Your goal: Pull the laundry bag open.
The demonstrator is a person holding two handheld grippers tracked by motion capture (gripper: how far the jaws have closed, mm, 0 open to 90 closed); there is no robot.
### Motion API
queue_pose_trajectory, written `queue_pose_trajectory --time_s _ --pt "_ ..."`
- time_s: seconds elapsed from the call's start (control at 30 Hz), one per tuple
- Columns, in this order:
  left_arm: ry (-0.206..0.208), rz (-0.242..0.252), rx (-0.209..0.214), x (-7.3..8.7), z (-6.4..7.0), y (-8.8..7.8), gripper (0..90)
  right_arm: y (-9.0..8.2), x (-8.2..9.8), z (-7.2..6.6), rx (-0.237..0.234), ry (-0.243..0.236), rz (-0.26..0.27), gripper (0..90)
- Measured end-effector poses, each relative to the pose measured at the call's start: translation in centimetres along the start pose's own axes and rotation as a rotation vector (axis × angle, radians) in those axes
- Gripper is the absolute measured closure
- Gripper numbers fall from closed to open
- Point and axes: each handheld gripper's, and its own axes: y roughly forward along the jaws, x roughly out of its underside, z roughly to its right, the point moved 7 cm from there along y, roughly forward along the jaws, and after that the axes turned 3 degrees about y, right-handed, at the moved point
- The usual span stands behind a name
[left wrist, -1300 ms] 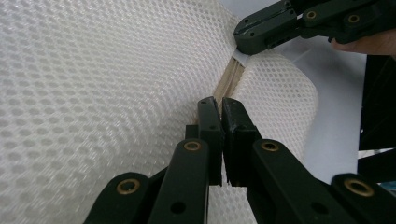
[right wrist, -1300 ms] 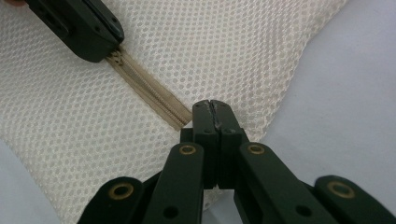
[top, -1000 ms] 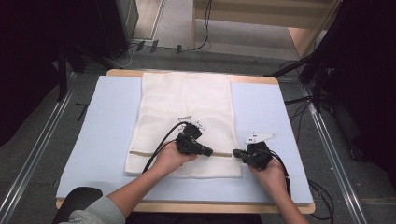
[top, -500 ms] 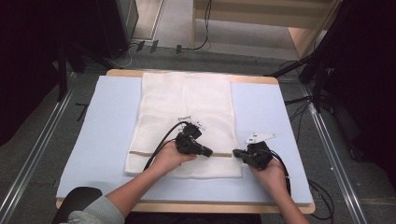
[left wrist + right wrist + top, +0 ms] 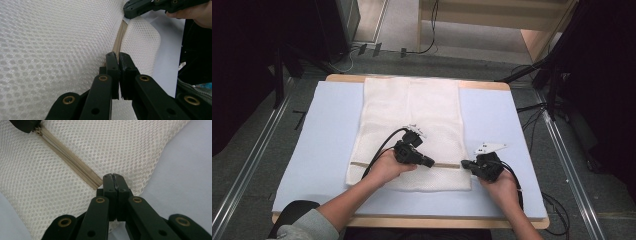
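Mesh laundry bag point(image 5: 409, 132), white and flat, lies lengthwise down the middle of the pale blue mat point(image 5: 319, 145), its far end near the far edge of the mat and its near end close to me. A beige zipper point(image 5: 447, 165) runs across the bag near that near end, parallel to the table's front edge.

My left gripper point(image 5: 431, 162) rests on the bag at the zipper line, about midway along it. In the left gripper view its 2 black jaws stand pressed almost together, with the tips point(image 5: 117, 58) right at the beige zipper tape point(image 5: 119, 37); whether the zipper's slider is pinched between them I cannot tell, because the jaws cover that spot.

My right gripper point(image 5: 464, 164) sits at the bag's right edge, where the zipper ends. In the right gripper view its jaws are pressed fully together point(image 5: 114, 178), with their tips at the end of the zipper point(image 5: 72, 161), at the bag's mesh edge point(image 5: 140, 152); I cannot make out whether fabric is caught in them. At the top left corner of that view the tip of the left gripper point(image 5: 25, 125) touches the zipper farther along.

The 2 grippers point toward each other along the zipper, near but apart. The mat covers a wooden table point(image 5: 412, 221), and cables lie on the grey floor point(image 5: 392, 60) beyond it.
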Motion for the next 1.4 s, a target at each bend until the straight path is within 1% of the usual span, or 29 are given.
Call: queue_pose_trajectory --time_s 0.03,0.07,0.13,0.2,0.23,0.27,0.3,0.33,0.37,0.4,0.5,0.57,0.6,0.63,0.67,0.7,0.73,0.83,0.87,0.9,0.93,1.03,1.1,1.13,1.3,1.33,1.4 --pt "0.003 -0.003 -0.005 0.1 -0.1 -0.2 89.0 0.0 0.0 0.0 0.001 -0.001 -0.001 90.0" --pt "-0.003 -0.002 -0.002 0.1 -0.1 -0.4 89.0 0.0 0.0 0.0 0.001 0.000 -0.001 90.0" --pt "0.004 -0.008 -0.011 0.4 -0.2 -0.8 88.9 0.0 0.0 0.0 0.001 0.001 0.000 90.0" --pt "-0.003 -0.003 -0.006 0.5 -0.3 -1.1 88.9 0.0 0.0 0.0 -0.002 0.002 0.001 90.0" --pt "-0.009 0.005 0.001 0.5 -0.3 -1.2 89.0 0.0 0.0 0.0 -0.001 0.002 0.000 90.0" --pt "-0.008 0.002 0.002 0.5 -0.3 -1.2 89.0 0.0 0.0 0.0 -0.002 0.004 -0.001 90.0" --pt "-0.006 0.003 -0.005 0.6 -0.3 -1.3 88.9 0.0 0.0 0.0 0.002 0.003 -0.003 90.0" --pt "-0.008 0.002 0.003 0.6 -0.3 -1.3 88.9 0.0 0.0 -0.1 0.003 0.001 -0.004 90.0" --pt "-0.012 -0.003 0.000 0.7 -0.4 -1.3 89.0 0.0 0.0 -0.1 0.003 0.000 -0.003 90.0" --pt "-0.021 0.001 0.006 0.7 -0.5 -1.4 89.0 0.0 0.0 -0.1 0.003 0.000 -0.004 90.0" --pt "-0.017 -0.007 0.009 0.9 -0.6 -1.4 89.0 0.0 0.0 -0.1 0.001 0.003 -0.004 90.0" --pt "-0.016 -0.004 0.007 0.8 -0.5 -1.4 89.0 0.0 0.0 -0.1 0.001 0.000 -0.003 90.0" --pt "-0.014 -0.011 0.000 0.9 -0.6 -1.5 89.0 0.0 0.0 -0.1 0.000 0.000 -0.003 90.0" --pt "-0.016 -0.011 -0.009 0.9 -0.7 -1.6 89.0 0.0 0.0 -0.1 0.001 0.001 -0.005 90.0" --pt "-0.025 -0.013 0.001 1.0 -0.8 -1.7 89.0 0.0 0.0 -0.1 0.000 0.001 -0.005 90.0" --pt "-0.024 -0.011 -0.009 1.1 -1.0 -1.9 89.0 0.0 0.0 -0.1 0.000 0.001 -0.005 90.0" --pt "-0.031 -0.005 -0.002 1.1 -1.1 -2.1 89.0 0.0 0.0 -0.1 0.000 0.001 -0.005 90.0" --pt "-0.034 -0.002 0.000 1.4 -1.0 -2.6 89.0 0.0 0.0 0.0 -0.001 -0.001 -0.004 90.0" --pt "-0.025 -0.008 -0.005 1.5 -1.1 -2.8 89.0 0.0 0.0 0.0 -0.002 -0.001 -0.004 90.0" --pt "-0.030 -0.002 -0.006 1.6 -1.1 -2.9 89.0 0.0 0.0 0.0 -0.001 -0.001 -0.004 90.0" --pt "-0.031 -0.008 -0.005 1.7 -1.3 -3.1 89.0 0.0 0.0 0.0 0.001 -0.001 -0.005 90.0" --pt "-0.053 -0.003 -0.010 2.2 -1.8 -3.6 89.0 0.0 0.0 0.0 0.000 0.001 -0.005 90.0" --pt "-0.060 -0.001 -0.003 2.6 -1.8 -3.9 89.0 0.0 0.0 0.0 -0.001 0.002 -0.005 90.0" --pt "-0.057 -0.001 -0.010 2.7 -1.9 -4.1 89.0 0.0 0.0 0.0 -0.001 0.002 -0.004 90.0" --pt "-0.075 0.018 -0.013 3.1 -2.3 -5.1 89.0 0.0 -0.1 0.0 -0.001 0.002 -0.006 90.0" --pt "-0.080 0.024 -0.012 3.1 -2.4 -5.3 89.0 0.0 -0.1 0.0 0.000 -0.003 -0.008 90.0" --pt "-0.091 0.030 0.005 3.5 -2.5 -5.8 89.0 0.0 -0.1 0.0 -0.004 0.001 -0.010 90.0"
